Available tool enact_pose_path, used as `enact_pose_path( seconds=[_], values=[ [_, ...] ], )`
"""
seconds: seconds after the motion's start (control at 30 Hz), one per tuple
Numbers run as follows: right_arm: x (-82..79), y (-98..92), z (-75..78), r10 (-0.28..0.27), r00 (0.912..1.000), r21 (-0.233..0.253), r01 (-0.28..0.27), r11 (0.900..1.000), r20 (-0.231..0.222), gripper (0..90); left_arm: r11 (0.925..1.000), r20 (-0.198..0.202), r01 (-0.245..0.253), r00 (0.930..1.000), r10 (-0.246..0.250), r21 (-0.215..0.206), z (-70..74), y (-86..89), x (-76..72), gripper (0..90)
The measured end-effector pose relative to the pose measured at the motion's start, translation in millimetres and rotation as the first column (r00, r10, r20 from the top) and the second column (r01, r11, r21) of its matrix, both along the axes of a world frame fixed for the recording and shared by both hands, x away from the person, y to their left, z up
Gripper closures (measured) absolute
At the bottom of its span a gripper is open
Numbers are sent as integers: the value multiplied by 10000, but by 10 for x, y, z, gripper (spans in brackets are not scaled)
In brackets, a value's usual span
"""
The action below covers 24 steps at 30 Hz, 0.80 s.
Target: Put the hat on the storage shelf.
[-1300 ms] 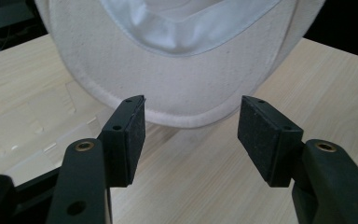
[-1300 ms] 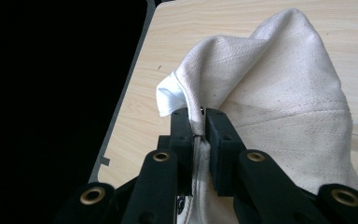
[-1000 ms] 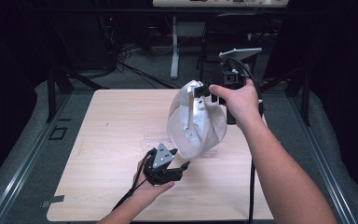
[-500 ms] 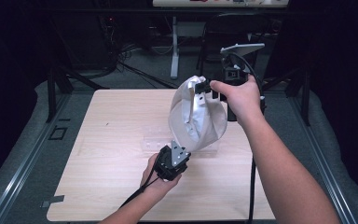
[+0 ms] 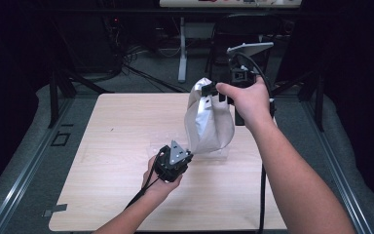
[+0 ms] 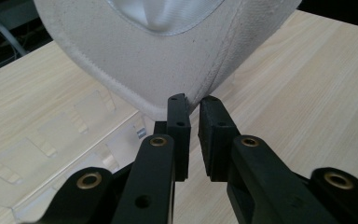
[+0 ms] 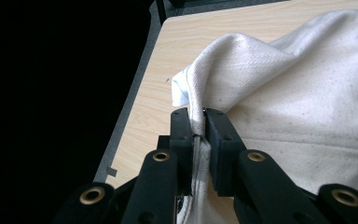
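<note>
White cloth bag held up above a wooden table by the right gripper.

The right gripper is clamped on the top edge of the cloth bag, its jaws pinching a fold of fabric, so the bag hangs over the far right part of the table. The left gripper sits just under the bag's bottom edge, its jaws nearly together with a narrow gap and nothing between them. A clear plastic sheet lies flat on the table below the bag.
</note>
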State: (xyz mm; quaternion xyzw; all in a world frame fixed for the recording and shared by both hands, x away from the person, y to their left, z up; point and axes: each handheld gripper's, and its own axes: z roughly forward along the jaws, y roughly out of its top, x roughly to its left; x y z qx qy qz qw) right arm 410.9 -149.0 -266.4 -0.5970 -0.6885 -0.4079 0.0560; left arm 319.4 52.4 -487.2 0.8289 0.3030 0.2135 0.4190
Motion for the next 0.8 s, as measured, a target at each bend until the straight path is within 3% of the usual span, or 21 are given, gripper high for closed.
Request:
enact_pose_path(
  seconds=[0.33,0.6,0.8],
  values=[
    [26,66,-47,31,10000,-119,-32,9999,-52,817,9985,-557,-116,9984,86,-539,-58,150,151,839],
    [67,108,-115,48,9999,-210,-51,9998,-161,817,9985,-661,-238,9976,206,-486,-101,196,210,839],
    [102,147,-193,-21,9996,-235,15,9997,-267,816,9965,-1082,-246,9940,158,-800,-172,258,271,839]
  ],
)
